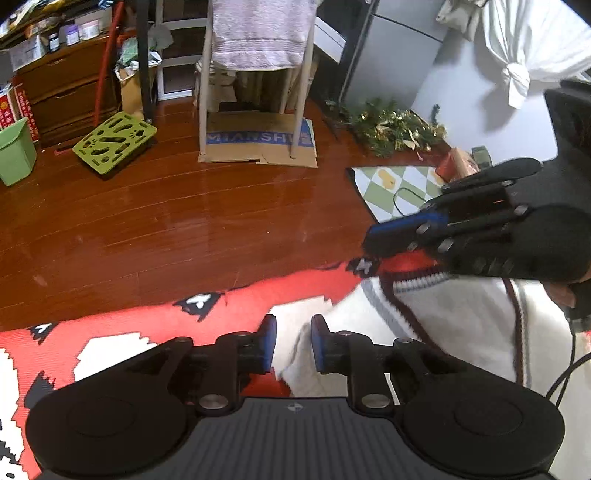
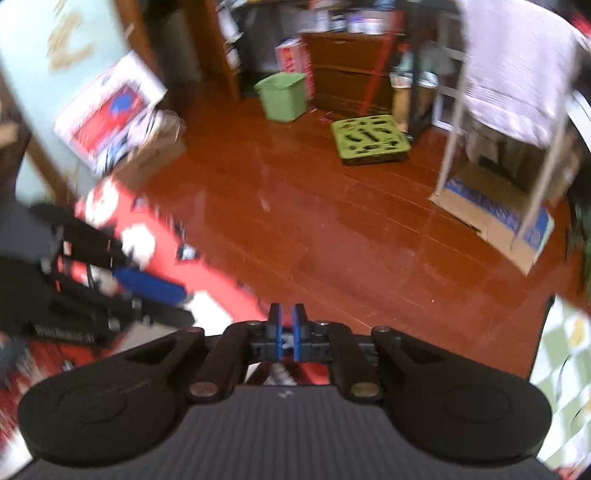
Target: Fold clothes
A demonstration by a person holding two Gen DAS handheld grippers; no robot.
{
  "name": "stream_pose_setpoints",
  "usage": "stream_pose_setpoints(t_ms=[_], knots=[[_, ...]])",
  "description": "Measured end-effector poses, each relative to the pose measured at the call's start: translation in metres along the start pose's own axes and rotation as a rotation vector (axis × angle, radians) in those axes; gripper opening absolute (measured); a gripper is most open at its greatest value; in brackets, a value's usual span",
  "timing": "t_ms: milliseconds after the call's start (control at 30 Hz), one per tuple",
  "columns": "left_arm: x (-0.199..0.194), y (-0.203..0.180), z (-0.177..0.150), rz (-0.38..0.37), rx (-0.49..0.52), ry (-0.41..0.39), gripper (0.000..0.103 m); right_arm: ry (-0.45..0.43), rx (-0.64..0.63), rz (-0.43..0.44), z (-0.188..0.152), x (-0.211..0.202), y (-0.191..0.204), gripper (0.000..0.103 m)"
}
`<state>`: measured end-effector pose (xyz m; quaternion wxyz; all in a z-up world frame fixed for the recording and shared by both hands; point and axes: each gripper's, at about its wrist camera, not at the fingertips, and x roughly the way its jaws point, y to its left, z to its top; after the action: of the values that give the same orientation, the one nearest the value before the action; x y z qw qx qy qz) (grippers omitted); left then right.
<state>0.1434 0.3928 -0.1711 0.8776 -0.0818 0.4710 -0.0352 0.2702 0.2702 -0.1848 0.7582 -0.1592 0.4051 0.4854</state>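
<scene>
Landmark taken: the red patterned mat (image 1: 122, 332) spread on the wooden floor (image 1: 184, 221).

Nearest, in the left wrist view: the left gripper (image 1: 293, 345) is seen low over the mat, its jaws spread, nothing between the blue pads. A white fringe of fabric lies just under and ahead of them, on the mat's right part.

Next out: the white knitted garment (image 1: 461, 317), with dark and grey trim at a V-shaped neck, lies on the mat's right side. How it is arranged is only partly shown; whether any fold is made cannot be told.

At the mat's far right edge: the right gripper (image 1: 391, 230) is seen near the garment's neckline. In the right wrist view its jaws are drawn nearly together, a narrow gap left; fabric pinched there cannot be confirmed, the view being blurred.

Judged step: an edge of the garment is being approached or handled for a fold. The next move calls for a firm pinch on one layer only.

Beyond the mat: a green crate (image 1: 114, 142), a green bin (image 1: 14, 155), and a drying rack with towel (image 1: 258, 33).
</scene>
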Motion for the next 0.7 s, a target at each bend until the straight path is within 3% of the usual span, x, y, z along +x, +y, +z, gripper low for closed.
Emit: stream_pose_setpoints(t_ms=[100,167,233,467,500,600,700], knots=[[-0.008,-0.005,0.009,-0.005,0.007,-0.024,0.019,-0.031,0.113,0.010,0.003,-0.020,-0.024,0.009],[-0.012,-0.010,0.017,-0.037,0.013,-0.037,0.020,-0.033,0.124,-0.013,-0.003,-0.041,-0.039,0.009],[-0.014,-0.020,0.024,-0.073,0.032,-0.046,0.028,-0.025,0.137,-0.042,-0.013,-0.062,-0.056,0.009],[0.005,-0.076,0.043,-0.140,0.128,-0.018,0.029,0.014,0.219,-0.141,-0.075,-0.130,-0.112,0.010],[0.010,-0.081,0.044,-0.140,0.145,-0.004,0.028,0.023,0.231,-0.150,-0.084,-0.137,-0.119,0.010],[0.024,-0.090,0.043,-0.083,0.189,0.041,0.008,0.047,0.235,-0.156,-0.110,-0.153,-0.131,0.010],[0.030,-0.079,0.036,-0.035,0.139,0.080,0.004,0.059,0.222,-0.145,-0.129,-0.161,-0.134,0.010]])
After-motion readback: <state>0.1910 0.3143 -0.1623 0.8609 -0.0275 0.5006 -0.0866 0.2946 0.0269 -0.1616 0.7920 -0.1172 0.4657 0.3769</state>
